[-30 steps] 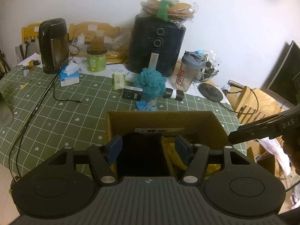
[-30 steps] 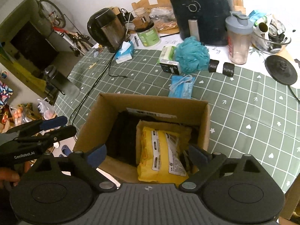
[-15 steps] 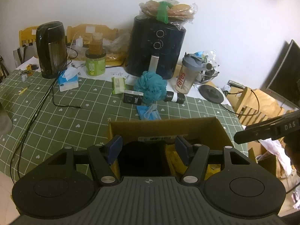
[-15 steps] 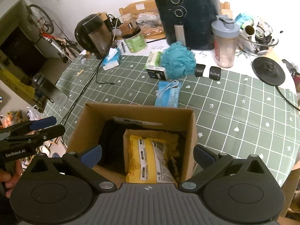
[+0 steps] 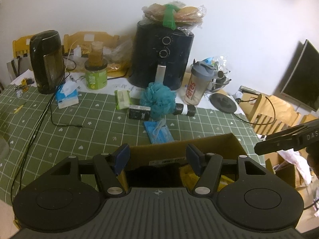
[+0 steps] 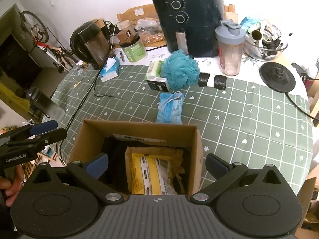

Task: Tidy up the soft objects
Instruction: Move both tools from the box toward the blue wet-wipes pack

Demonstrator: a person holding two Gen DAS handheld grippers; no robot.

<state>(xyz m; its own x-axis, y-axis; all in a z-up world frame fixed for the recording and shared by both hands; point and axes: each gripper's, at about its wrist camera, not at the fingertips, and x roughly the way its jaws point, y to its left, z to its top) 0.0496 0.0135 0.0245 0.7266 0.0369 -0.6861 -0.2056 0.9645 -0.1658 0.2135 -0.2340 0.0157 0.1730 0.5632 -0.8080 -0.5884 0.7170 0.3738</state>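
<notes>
An open cardboard box (image 6: 197, 139) stands at the near table edge; it also shows in the left wrist view (image 5: 235, 143). Inside lie a yellow packet (image 6: 151, 175) and a black soft item (image 6: 117, 159). A teal bath pouf (image 6: 180, 69) sits mid-table, also seen in the left wrist view (image 5: 158, 99). A blue wipes pack (image 6: 170, 108) lies in front of it, as does the same pack in the left view (image 5: 158, 132). My left gripper (image 5: 157, 157) and right gripper (image 6: 156, 165) are both open and empty above the box.
A black air fryer (image 6: 191, 18), kettle (image 6: 89, 41), shaker bottle (image 6: 230, 51), green tub (image 6: 134, 50), tissue pack (image 6: 109, 69), black roll (image 6: 212, 80), small black box (image 6: 158, 83) and cables crowd the far half of the green checked tablecloth (image 6: 239, 115).
Both grippers have pulled back and up from the box, so more of the table shows. The right gripper's jaws have spread wider. Nothing was picked up.
</notes>
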